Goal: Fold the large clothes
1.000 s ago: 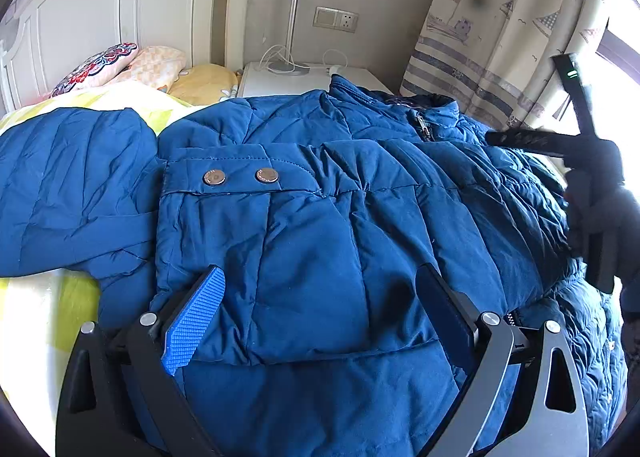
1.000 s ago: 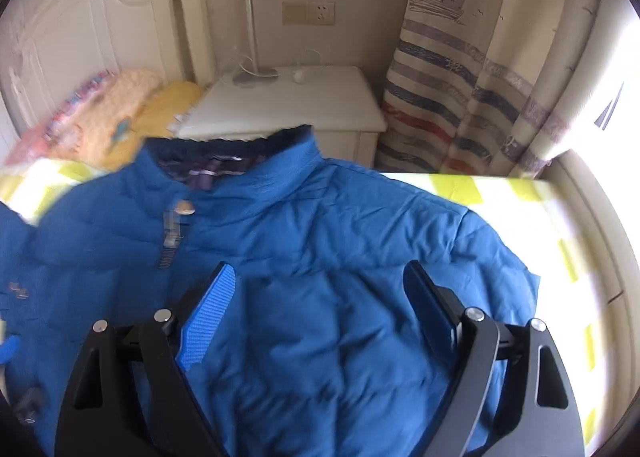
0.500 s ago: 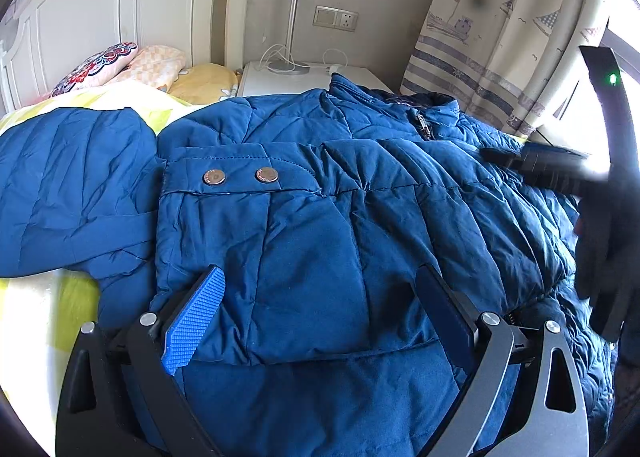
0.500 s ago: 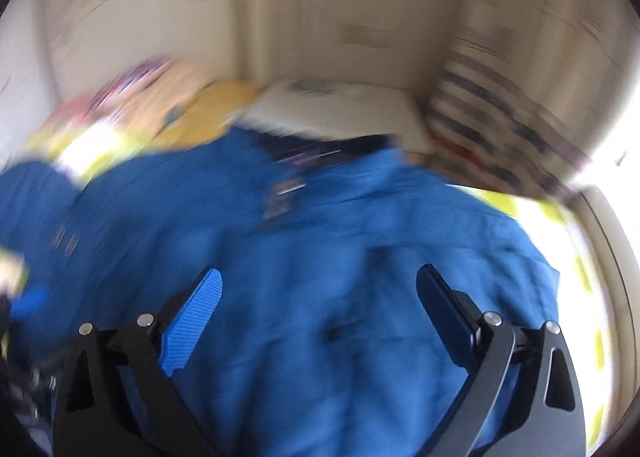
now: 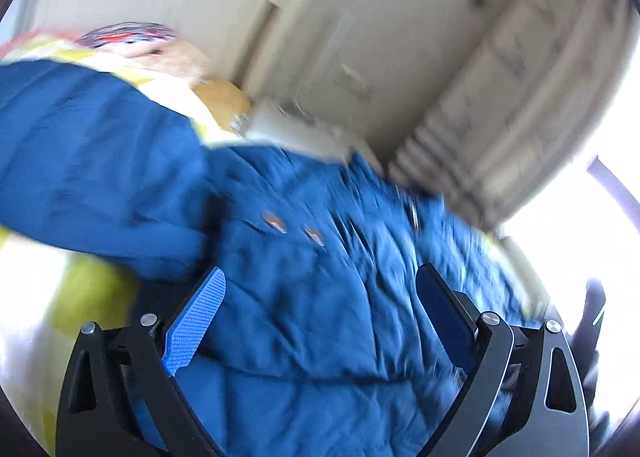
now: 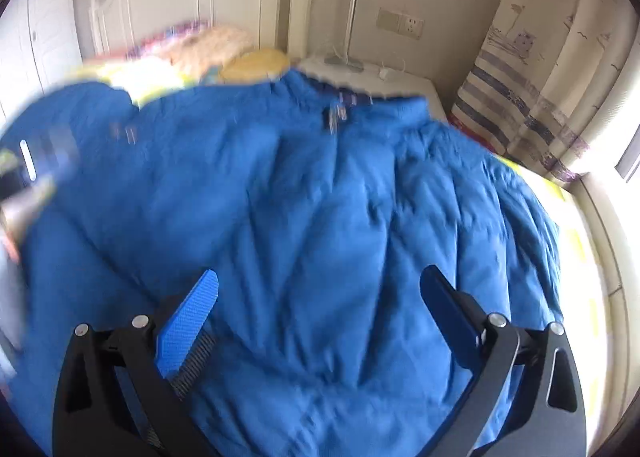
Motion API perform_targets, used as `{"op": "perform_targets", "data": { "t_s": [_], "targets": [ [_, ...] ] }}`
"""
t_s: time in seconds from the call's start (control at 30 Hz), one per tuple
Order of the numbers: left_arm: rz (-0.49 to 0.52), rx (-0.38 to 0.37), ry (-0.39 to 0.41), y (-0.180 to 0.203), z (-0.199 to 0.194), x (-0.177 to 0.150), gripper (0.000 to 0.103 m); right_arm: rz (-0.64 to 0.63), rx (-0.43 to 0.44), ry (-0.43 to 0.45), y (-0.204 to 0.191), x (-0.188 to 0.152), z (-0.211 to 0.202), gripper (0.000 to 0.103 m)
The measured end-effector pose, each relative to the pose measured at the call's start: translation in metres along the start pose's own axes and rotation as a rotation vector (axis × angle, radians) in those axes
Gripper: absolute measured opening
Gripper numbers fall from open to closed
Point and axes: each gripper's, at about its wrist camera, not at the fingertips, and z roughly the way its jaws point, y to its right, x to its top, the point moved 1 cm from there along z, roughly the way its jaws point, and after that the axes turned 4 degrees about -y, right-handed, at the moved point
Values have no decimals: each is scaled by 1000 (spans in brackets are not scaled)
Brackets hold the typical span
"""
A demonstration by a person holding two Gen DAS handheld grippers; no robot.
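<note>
We are between folds: the blue padded jacket (image 6: 320, 217) lies spread over the bed (image 6: 580, 241), collar toward the headboard end and one side near the window-side edge. Both the left gripper (image 5: 320, 313) and the right gripper (image 6: 320, 309) hover over it empty; the left stands wide open and the right's jaws are opening, so we judge the next move calls for picking an edge or sleeve. Against the earlier frames, the left view has rolled and blurred, and the right now faces more of the jacket's middle.
</note>
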Motion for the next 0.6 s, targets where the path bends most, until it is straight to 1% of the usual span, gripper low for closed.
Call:
{"op": "perform_targets", "data": {
  "t_s": [0.03,0.07,0.1,0.13,0.2,0.23,0.3,0.33,0.37,0.4,0.43,0.47,0.53,0.57,0.6],
  "targets": [
    [-55,-14,40,-10,-9,3,92,-6,-4,-7,0,-4,8,100],
    [-119,-34,78,-22,-19,6,92,32,46,15,7,-8,13,101],
    [-182,-39,111,-34,-28,9,92,59,74,6,12,-7,16,101],
    [-252,-39,152,-48,-39,12,92,70,75,6,14,-6,17,101],
    [-382,-20,248,-75,-64,14,92,64,60,11,12,-6,18,100],
    [-474,1,323,-96,-84,14,92,60,54,15,12,-6,17,100],
    [-621,30,420,-129,-111,11,92,61,56,17,12,-6,18,100],
    [-741,55,459,-156,-125,10,92,64,61,15,13,-6,18,100],
    [-798,66,471,-171,-131,9,92,67,66,14,14,-6,18,100],
    [-870,61,490,-192,-138,10,92,69,68,13,15,-6,18,100],
    [-901,58,507,-206,-143,12,92,69,68,14,15,-6,18,100],
    [-912,71,518,-214,-147,16,92,69,68,14,15,-6,17,100],
    [-910,112,532,-231,-152,32,91,72,71,13,15,-6,17,100],
    [-900,111,529,-242,-151,42,87,73,73,13,15,-6,18,100],
    [-897,103,528,-248,-150,47,69,74,75,14,15,-6,18,100]
  ]
}}
